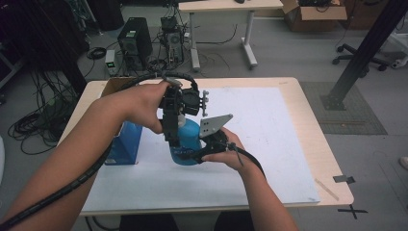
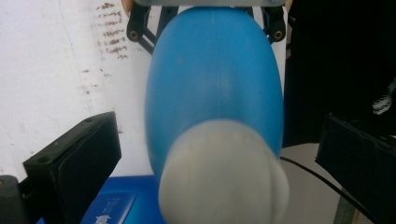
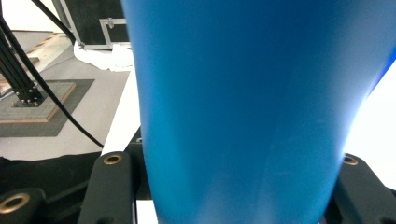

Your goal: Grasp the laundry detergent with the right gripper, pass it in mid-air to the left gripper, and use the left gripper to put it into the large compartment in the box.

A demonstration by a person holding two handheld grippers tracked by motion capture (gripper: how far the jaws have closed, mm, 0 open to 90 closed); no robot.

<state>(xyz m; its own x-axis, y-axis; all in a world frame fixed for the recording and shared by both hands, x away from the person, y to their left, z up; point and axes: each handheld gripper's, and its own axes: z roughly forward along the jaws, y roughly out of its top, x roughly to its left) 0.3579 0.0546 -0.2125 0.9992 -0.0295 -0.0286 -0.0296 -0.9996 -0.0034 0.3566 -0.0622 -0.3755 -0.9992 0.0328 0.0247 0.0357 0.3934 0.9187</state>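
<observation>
Two tongs meet at a blue bottle [image 1: 188, 142] standing over the white sheet [image 1: 269, 130] on the table [image 1: 308, 139]. Just left of it a blue carton [image 1: 126, 144] is partly hidden by the left forearm. The right tongs [image 1: 204, 153] clamp the bottle's lower body from the side. The left tongs [image 1: 174, 137] hang above its blurred white cap [image 2: 224, 172], jaws spread wide on either side, apart from it. Whatever the bottle contains cannot be seen.
</observation>
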